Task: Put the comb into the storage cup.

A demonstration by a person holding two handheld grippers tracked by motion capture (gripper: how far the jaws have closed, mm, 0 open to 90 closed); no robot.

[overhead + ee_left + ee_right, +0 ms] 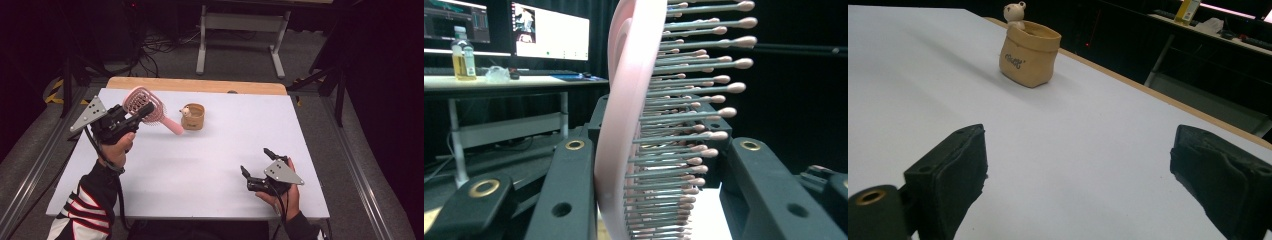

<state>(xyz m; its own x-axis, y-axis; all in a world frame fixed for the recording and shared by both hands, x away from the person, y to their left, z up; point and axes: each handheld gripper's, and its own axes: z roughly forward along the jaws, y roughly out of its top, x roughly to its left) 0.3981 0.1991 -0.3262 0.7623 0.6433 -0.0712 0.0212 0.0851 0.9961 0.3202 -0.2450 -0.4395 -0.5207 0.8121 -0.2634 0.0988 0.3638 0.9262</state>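
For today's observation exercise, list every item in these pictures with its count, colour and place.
Hairbrush: one, pink, lifted over the table's far left, clamped in the left gripper.
Pouch-shaped cup: one, tan, far middle of the table, small cream bear figure at its rim.
Table: one, white top, wooden far edge.
Left gripper: one, black, shut on the hairbrush.
Right gripper: one, black, fingers apart, near right, holding nothing.

A small tan pot (pixel 193 117) stands on the white table (pixel 200 170).
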